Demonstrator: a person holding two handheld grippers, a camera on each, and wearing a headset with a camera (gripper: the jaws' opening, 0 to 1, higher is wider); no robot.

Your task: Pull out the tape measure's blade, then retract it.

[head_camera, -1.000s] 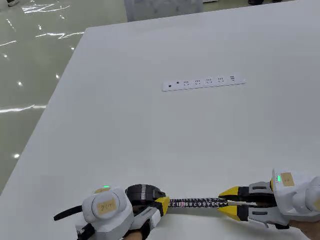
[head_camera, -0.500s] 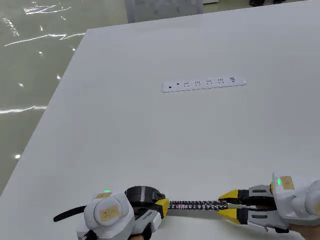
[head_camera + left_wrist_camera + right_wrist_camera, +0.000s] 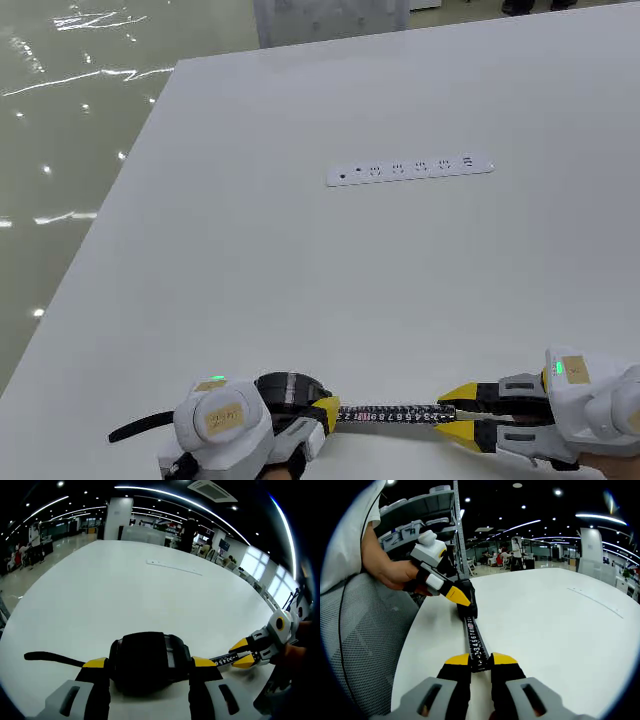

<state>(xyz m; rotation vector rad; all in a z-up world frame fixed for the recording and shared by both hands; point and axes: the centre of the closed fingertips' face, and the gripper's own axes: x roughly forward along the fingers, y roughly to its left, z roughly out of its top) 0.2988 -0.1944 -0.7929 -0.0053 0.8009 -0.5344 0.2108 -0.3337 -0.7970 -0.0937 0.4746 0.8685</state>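
L tool (image 3: 149, 663) clamps the tape case (image 3: 290, 388); R tool (image 3: 480, 661) pinches blade tip (image 3: 476, 656), near case. Pull straight from case, no twist.

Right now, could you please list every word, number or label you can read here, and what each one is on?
"3 4 5 6 7 8 9": digits printed along the tape measure's blade, right gripper view; its finer marks are blurred.
Left sticker, on the left gripper: print too small to read.
Right sticker, on the right gripper: too small to read.
Power strip: no legible lettering.
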